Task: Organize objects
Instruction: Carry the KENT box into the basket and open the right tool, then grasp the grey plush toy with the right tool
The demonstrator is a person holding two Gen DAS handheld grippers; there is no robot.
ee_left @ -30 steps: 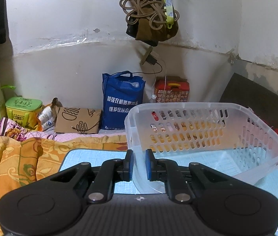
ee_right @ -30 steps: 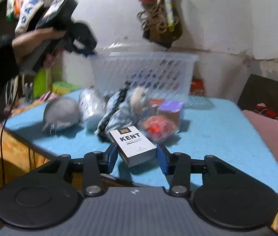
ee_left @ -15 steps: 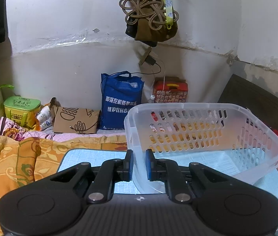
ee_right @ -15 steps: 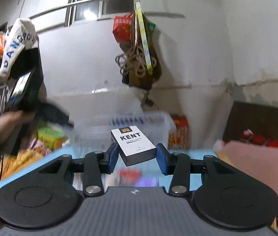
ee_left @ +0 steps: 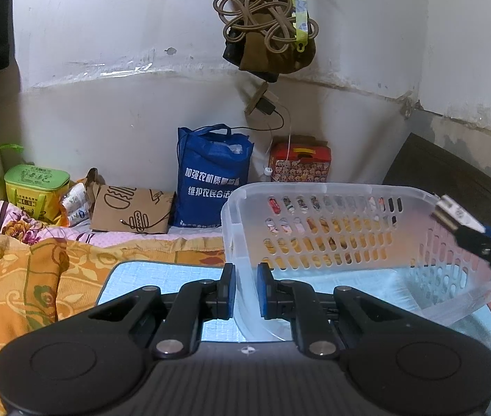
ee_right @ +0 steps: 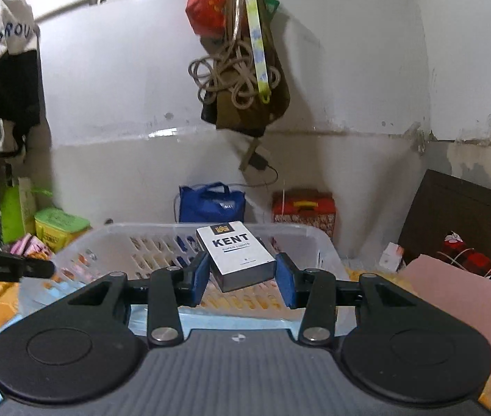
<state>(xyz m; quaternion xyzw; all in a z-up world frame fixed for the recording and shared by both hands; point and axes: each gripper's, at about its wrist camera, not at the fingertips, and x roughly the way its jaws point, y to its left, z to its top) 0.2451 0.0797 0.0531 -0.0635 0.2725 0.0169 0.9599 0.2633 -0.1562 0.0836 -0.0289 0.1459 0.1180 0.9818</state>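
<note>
We see the white KENT cigarette box [ee_right: 237, 256] clamped between the two blue pads of our right hand-held gripper [ee_right: 241, 279]; it is held off the worktop, tilted, with its printed face up. It sits in front of and above the near rim of the translucent plastic perforated basket [ee_right: 148, 239], over the basket's opening.

Our left hand-held gripper [ee_left: 246, 289] is pinched onto the near left wall of that same basket [ee_left: 332, 228], its blue pads on either side of the thin plastic wall. In the left wrist view the basket looks tipped up, with its far right corner raised, and its floor [ee_left: 356, 277] is bare. At the right edge of that view, a blurred tip of the right hand-held gripper pokes in over the basket's rim with the box [ee_left: 453, 213] just visible.

The basket rests on the light-blue worktop [ee_left: 162, 272]. Beside the worktop on the left lies an orange patterned blanket [ee_left: 13, 277]. Against the white wall behind stand a blue shopping bag with white lettering [ee_left: 212, 176] and a red patterned carton [ee_left: 299, 164]. A tangle of beige rope [ee_left: 263, 20] hangs above them.
</note>
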